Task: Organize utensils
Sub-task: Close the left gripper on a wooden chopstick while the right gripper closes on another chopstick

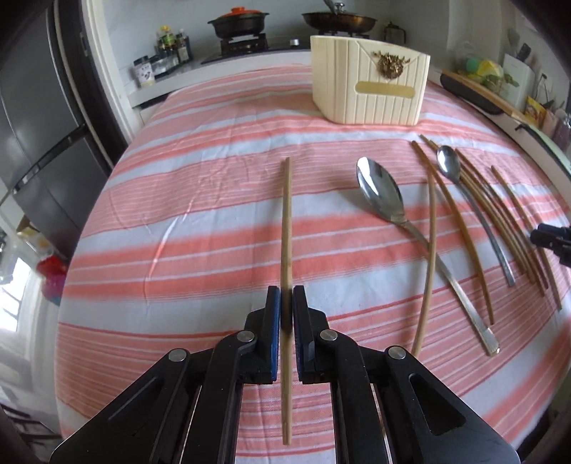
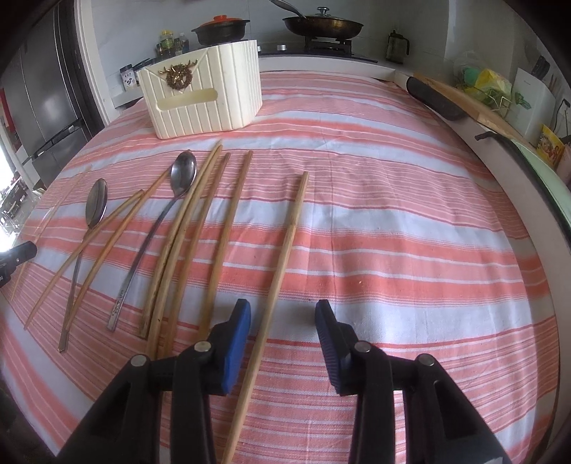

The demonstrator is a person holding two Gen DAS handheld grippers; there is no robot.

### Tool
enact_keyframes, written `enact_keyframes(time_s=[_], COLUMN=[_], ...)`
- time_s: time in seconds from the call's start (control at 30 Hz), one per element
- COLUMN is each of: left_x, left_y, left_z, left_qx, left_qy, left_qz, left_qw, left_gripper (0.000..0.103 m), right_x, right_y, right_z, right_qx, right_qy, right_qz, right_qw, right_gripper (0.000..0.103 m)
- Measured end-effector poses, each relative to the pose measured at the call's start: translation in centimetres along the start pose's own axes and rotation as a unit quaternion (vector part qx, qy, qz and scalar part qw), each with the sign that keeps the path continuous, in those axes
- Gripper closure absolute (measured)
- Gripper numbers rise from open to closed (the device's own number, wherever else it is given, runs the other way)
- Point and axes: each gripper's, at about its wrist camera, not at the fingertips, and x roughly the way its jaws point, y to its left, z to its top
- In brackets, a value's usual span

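My left gripper (image 1: pixel 286 291) is shut on a wooden chopstick (image 1: pixel 286 214) that points away toward a cream utensil holder (image 1: pixel 371 89). To its right on the striped cloth lie a large spoon (image 1: pixel 380 192), a small spoon (image 1: pixel 449 164) and several loose chopsticks (image 1: pixel 460 228). In the right wrist view my right gripper (image 2: pixel 283 305) stands open astride another chopstick (image 2: pixel 291 228); its blue pads do not touch it. Left of it lie several chopsticks (image 2: pixel 185 228), two spoons (image 2: pixel 183 173) and the holder (image 2: pixel 203 96). Each gripper's tip shows at the edge of the other's view.
The pink and white striped cloth (image 1: pixel 200 200) covers the whole table. Behind the table is a stove with a black pot (image 1: pixel 237 21) and a frying pan (image 1: pixel 339 19). A dark fridge (image 1: pixel 35 125) stands left. A cutting board (image 2: pixel 439 98) lies along the right counter.
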Motion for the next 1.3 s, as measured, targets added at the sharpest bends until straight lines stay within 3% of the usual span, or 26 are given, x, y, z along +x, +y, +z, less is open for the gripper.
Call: enact_keyframes(time_s=[0.07, 0.13, 0.2, 0.37, 0.53, 0.87, 0.93, 1.0, 1.03, 1.1, 1.3], left_x=[0.5, 0.6, 0.6, 2.1, 4.5, 8.5, 9.0, 9.3, 9.3, 9.4, 5.3], left_y=[-0.1, 0.2, 0.6, 1.3, 1.6, 2.0, 2.0, 2.0, 2.0, 2.1, 3.7], left_z=[-0.1, 0.1, 0.4, 2.5, 5.6, 10.5, 11.1, 11.3, 11.3, 11.4, 12.5], left_qx=[0.000, -0.003, -0.004, 0.000, 0.012, 0.006, -0.001, -0.005, -0.008, -0.012, -0.044], left_qy=[0.008, 0.013, 0.021, 0.058, 0.075, 0.103, 0.102, 0.098, 0.095, 0.088, 0.033], left_qz=[-0.004, -0.017, -0.032, -0.080, -0.079, -0.086, -0.083, -0.077, -0.076, -0.074, -0.068], left_qw=[1.0000, 0.9998, 0.9992, 0.9951, 0.9940, 0.9909, 0.9913, 0.9921, 0.9925, 0.9933, 0.9961], left_gripper=[0.093, 0.077, 0.053, 0.049, 0.049, 0.066, 0.077, 0.096, 0.097, 0.098, 0.099], right_x=[0.0, 0.0, 0.1, 1.1, 2.6, 6.0, 6.7, 7.0, 7.1, 7.2, 4.2], right_y=[-0.1, -0.2, 0.0, 0.8, 0.6, -0.3, -0.3, -0.5, -0.6, -0.9, -2.4], right_z=[0.2, 0.4, 0.7, 2.2, 4.5, 9.4, 10.2, 10.8, 11.1, 11.4, 12.8], right_qx=[0.001, -0.002, -0.013, -0.049, -0.042, -0.023, -0.020, -0.015, -0.010, 0.000, 0.040], right_qy=[0.006, 0.012, 0.020, 0.038, 0.049, 0.053, 0.052, 0.052, 0.053, 0.054, 0.009], right_qz=[0.002, 0.003, 0.001, -0.010, -0.005, 0.006, 0.000, -0.007, -0.008, -0.002, 0.033], right_qw=[1.000, 1.000, 1.000, 0.998, 0.998, 0.998, 0.998, 0.999, 0.999, 0.999, 0.999], right_gripper=[0.065, 0.065, 0.065, 0.065, 0.065, 0.065, 0.070, 0.078, 0.087, 0.094, 0.096])
